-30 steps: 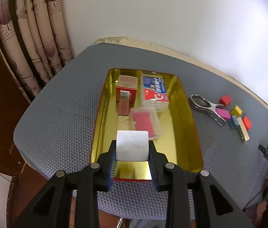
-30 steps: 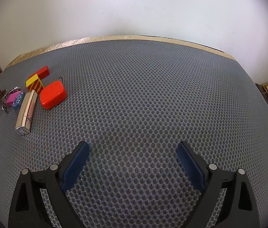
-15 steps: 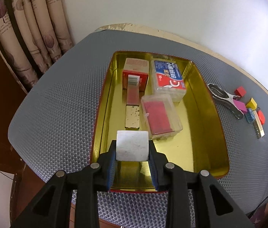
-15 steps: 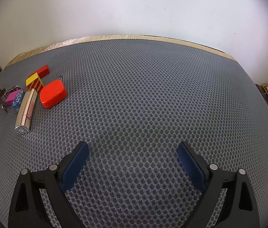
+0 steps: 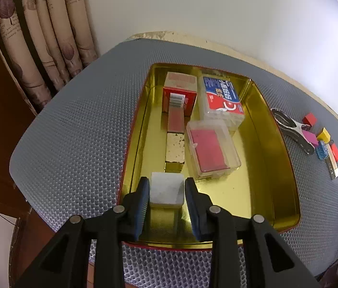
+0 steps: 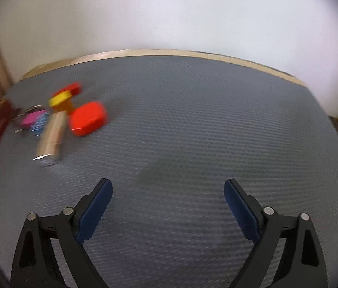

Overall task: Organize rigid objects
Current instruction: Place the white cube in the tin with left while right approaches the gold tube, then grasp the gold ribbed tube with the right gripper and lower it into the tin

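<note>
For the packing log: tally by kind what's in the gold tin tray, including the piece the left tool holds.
Boxes and cases: 3 (red-and-white carton, blue-and-red clear box, clear plastic case with red insert)
Blocks: 2 (gold-flecked white block, pale grey block gripped by the left tool)
Total: 5

The left gripper (image 5: 167,192) has lowered its white block (image 5: 166,190) into the tin (image 5: 286,180).
</note>
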The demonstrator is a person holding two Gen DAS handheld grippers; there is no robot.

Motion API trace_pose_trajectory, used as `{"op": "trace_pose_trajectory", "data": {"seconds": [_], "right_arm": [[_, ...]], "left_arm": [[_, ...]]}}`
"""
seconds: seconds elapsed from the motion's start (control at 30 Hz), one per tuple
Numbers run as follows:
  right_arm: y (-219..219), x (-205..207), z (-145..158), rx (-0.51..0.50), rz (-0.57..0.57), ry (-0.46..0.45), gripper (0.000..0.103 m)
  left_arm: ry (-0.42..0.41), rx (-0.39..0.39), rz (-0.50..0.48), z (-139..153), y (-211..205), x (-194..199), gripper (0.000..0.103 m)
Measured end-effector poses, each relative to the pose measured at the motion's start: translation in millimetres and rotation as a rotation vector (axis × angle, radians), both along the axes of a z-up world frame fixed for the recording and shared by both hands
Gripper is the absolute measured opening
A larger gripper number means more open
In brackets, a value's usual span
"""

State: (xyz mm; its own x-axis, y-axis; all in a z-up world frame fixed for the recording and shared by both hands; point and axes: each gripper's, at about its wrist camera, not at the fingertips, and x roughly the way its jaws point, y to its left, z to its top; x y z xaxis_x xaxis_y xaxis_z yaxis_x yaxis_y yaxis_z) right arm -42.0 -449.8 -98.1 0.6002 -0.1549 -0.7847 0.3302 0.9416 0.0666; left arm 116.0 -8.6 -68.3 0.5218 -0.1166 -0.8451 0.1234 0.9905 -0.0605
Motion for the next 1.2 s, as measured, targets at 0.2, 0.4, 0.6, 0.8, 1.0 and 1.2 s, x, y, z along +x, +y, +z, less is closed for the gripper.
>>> {"op": "trace_pose_trajectory", "data": {"seconds": [0.2, 0.4, 0.6, 0.8, 1.0, 1.2], "right_arm": [[56, 40, 25, 0.109, 0.197, 0.000, 0.086], [85, 87, 14, 0.081, 0.275, 0.104, 0.068], [78, 111, -5, 0.082, 0.257, 0.170, 0.061], [82, 125, -10, 0.046, 0.253, 0.213, 0.040], [88, 127, -8, 0.017, 0.259, 0.245, 0.028], [85, 100, 9, 0.122, 0.211, 0.179, 0.028]], "left_arm": [[-0.017, -0.077, 0.052, 12, 14, -6, 0.031], [-0.131, -0.085, 0.097, 46, 23, -35, 0.032], [-0.136, -0.108, 0.049, 50, 15, -53, 0.033], [-0.122, -0.078, -0.006, 43, -2, -58, 0.033], [-0.087, -0.073, 0.008, 34, 0, -55, 0.033], [-0.105, -0.089, 0.047, 39, 10, -55, 0.033]]}}
